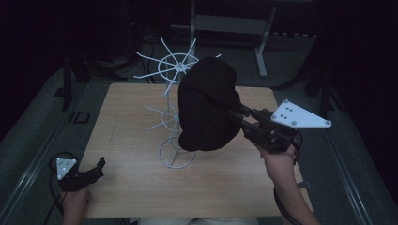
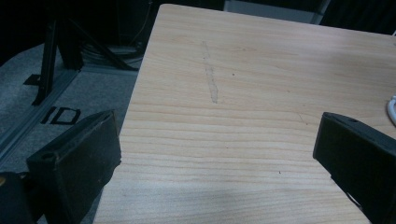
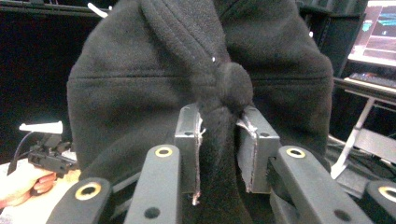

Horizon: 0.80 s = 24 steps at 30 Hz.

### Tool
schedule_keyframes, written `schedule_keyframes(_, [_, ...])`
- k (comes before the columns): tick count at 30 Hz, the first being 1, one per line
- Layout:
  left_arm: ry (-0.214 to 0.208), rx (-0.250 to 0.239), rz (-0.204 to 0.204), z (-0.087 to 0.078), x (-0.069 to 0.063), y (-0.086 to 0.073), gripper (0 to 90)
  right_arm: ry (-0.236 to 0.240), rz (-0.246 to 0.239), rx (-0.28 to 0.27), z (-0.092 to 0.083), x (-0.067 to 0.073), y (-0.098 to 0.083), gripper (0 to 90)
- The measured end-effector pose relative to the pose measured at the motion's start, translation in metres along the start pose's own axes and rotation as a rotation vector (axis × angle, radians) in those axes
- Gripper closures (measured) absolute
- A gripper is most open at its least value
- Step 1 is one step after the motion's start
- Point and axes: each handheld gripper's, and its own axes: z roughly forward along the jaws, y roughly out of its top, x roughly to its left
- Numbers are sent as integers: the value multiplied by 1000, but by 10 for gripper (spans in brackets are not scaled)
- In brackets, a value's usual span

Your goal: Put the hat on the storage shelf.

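While the right tool (image 1: pixel 236 114) is held up over the counter (image 1: pixel 131 187), its jaws are pressed onto a bunched fold of a black fleece hat (image 1: pixel 206 105); in right gripper view the pinched fabric (image 3: pixel 219 135) sits between the two metal-faced pads, w/ a knot-like lump of fleece just above them. Hat hangs in the air, in front of and partly covering a white wire rack (image 1: pixel 176 93). Rack: upright stem, ring base on the counter near centre, two tiers of radiating spokes; upper tier spokes show above and left of the hat, lower tier left of it. Cannot tell whether hat touches any spoke. Grey three-cornered plate (image 1: pixel 300 115) on top of right tool, person's right hand (image 1: pixel 277 161) gripping it from below-right. Left tool (image 1: pixel 99 165) sits low at the counter's near-left corner, held by the left hand (image 1: pixel 75 201), well apart from rack and hat. Left gripper view: both jaws spread wide, nothing between them, bare light wood counter (image 2: pixel 243 116) beyond, w/ a faint grey scuff mark (image 2: pixel 210 74) running along the grain. Writing: black marking on the grey floor (image 2: pixel 28 93) left of the counter reads approx. "ID" (image 2: pixel 60 115); no brand legible on hat or tools. Room dark; a lit screen (image 3: pixel 380 28) at upper right of right gripper view, text too blurred to read.
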Motion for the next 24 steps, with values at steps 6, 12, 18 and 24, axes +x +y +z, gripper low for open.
schedule_keyframes(6, [-1, 0, -1, 0, 0, 0, 14, 7, 19, -3, 0, -3, -3, 637])
schedule_keyframes(12, [0, -1, -2, 0, 0, 0, 15, -8, 23, -30, -8, -4, -5, 519])
schedule_keyframes(18, [-1, -2, -3, 0, 0, 0, 14, -38, 23, -33, -21, -11, -10, 449])
schedule_keyframes(24, [1, -2, -2, 0, 0, 0, 15, -82, 67, -11, -36, -26, -29, 397])
